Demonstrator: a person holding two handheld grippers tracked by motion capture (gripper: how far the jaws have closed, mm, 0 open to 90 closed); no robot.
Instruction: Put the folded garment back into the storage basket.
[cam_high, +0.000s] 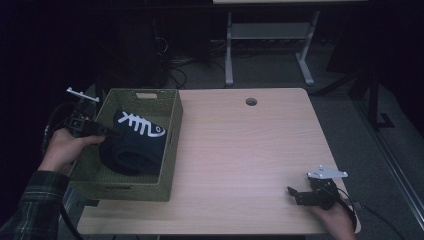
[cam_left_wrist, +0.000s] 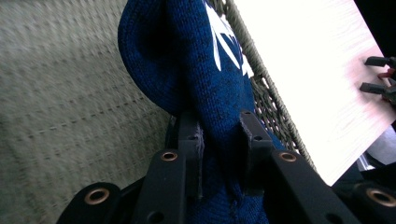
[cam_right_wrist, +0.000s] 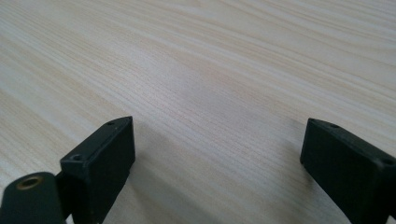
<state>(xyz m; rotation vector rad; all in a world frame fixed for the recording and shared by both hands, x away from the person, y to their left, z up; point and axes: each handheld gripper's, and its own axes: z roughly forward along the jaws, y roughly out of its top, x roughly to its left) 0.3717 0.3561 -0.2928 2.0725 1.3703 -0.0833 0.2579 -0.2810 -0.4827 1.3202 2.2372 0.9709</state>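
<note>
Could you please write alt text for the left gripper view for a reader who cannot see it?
The left tool pinches a dark blue knitted garment with white markings between its two black jaws, inside a green woven basket. Past the basket's rim lies the pale wooden table, with the other tool at the far right edge.

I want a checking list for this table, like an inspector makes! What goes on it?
Surface: pale wood table with a round hole near the far edge.
Job's things: dark blue knitted garment with a white pattern, inside the green woven basket at the table's left.
Clutter: nothing seen.
Grippers: left claw shut on the garment, over the basket; right claw open with nothing between its jaws, low over bare wood at the near right.
Cables: one trails from each claw; a tangle lies on the floor behind.
Surroundings: dark room, grey table frame beyond.
</note>
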